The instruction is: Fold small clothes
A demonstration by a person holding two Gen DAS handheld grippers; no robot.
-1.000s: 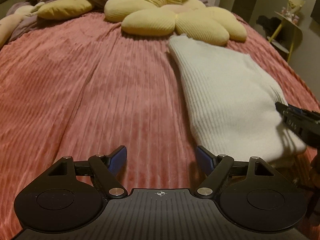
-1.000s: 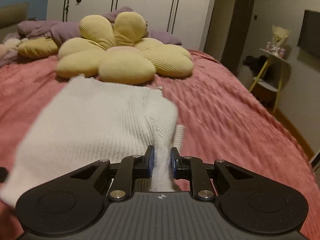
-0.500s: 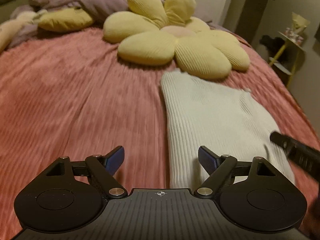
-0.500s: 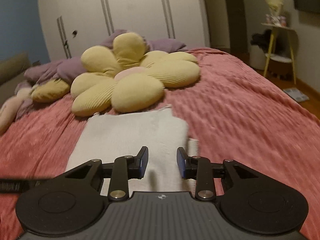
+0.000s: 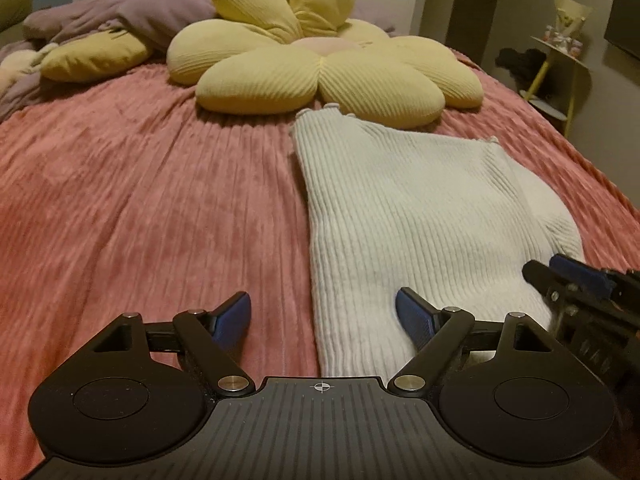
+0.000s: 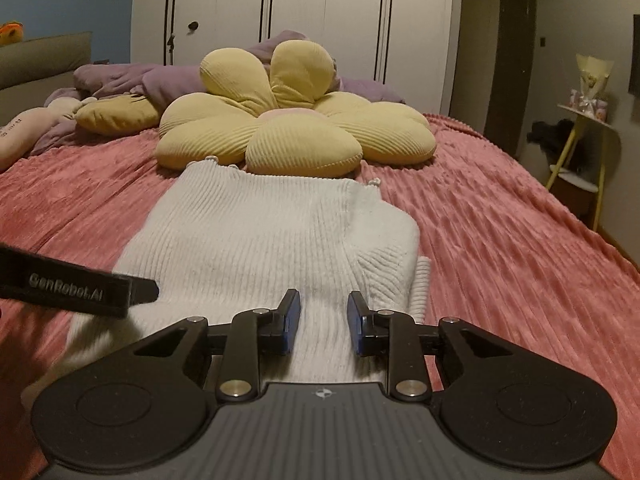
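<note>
A white ribbed knit garment [image 5: 420,216] [image 6: 256,240] lies folded lengthwise on the pink bedspread [image 5: 140,200], its far end against a yellow flower cushion [image 5: 320,68]. My left gripper [image 5: 322,304] is open wide and straddles the garment's near left edge, with one pad over the bedspread and the other over the knit. My right gripper [image 6: 324,300] hovers at the near end of the garment. Its jaws are closing, the knit shows between them, and the pads do not press on it. In the left wrist view the right gripper [image 5: 568,276] sits by the garment's near right corner.
The flower cushion [image 6: 296,128], a smaller yellow pillow [image 6: 116,118] and purple bedding [image 6: 120,80] crowd the head of the bed. White wardrobes [image 6: 320,20] stand behind. A yellow-legged side table [image 6: 580,152] stands past the bed's right edge.
My right gripper let go of the knit fold it pinched and its jaws parted. My left gripper slid right until it straddled the garment's left edge.
</note>
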